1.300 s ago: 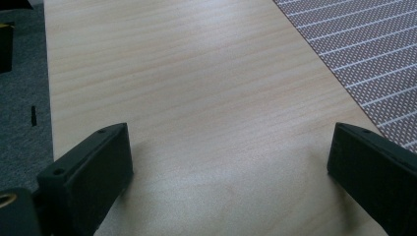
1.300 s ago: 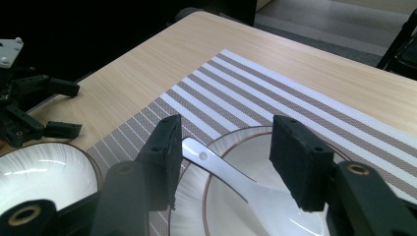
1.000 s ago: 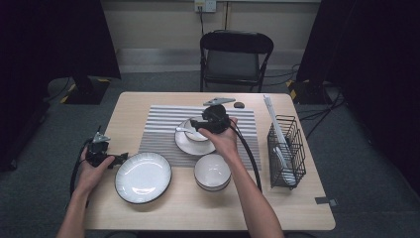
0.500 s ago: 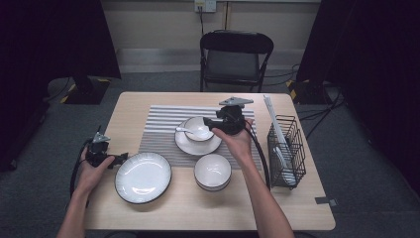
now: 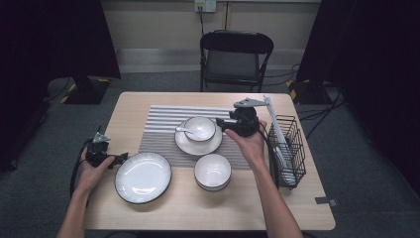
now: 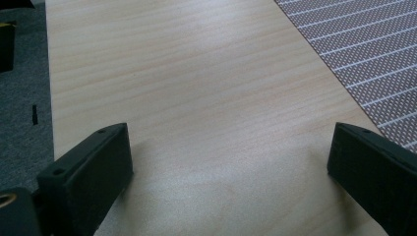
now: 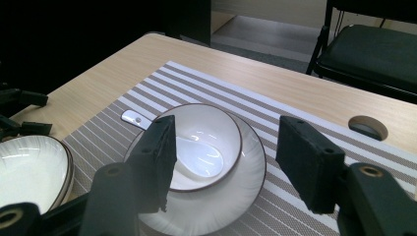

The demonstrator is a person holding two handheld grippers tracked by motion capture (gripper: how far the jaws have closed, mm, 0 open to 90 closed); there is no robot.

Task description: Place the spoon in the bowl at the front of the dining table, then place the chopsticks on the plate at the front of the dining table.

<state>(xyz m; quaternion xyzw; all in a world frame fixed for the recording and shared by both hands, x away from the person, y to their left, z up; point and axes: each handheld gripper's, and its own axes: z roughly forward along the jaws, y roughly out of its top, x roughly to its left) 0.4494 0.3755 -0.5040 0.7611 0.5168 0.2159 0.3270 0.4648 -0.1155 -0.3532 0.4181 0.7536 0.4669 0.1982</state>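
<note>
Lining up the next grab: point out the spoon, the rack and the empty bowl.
spoon [image 7: 196, 158]: right gripper view, on its scoop inside the bowl.
rack [image 5: 288, 148]: high view, on its wire side.
empty bowl [image 5: 212, 171]: high view, on its inner bottom.

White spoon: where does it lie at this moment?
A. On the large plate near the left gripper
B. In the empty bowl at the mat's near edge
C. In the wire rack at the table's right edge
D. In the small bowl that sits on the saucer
D. The white spoon rests inside the small bowl on the saucer, its handle sticking out over the rim.
</note>
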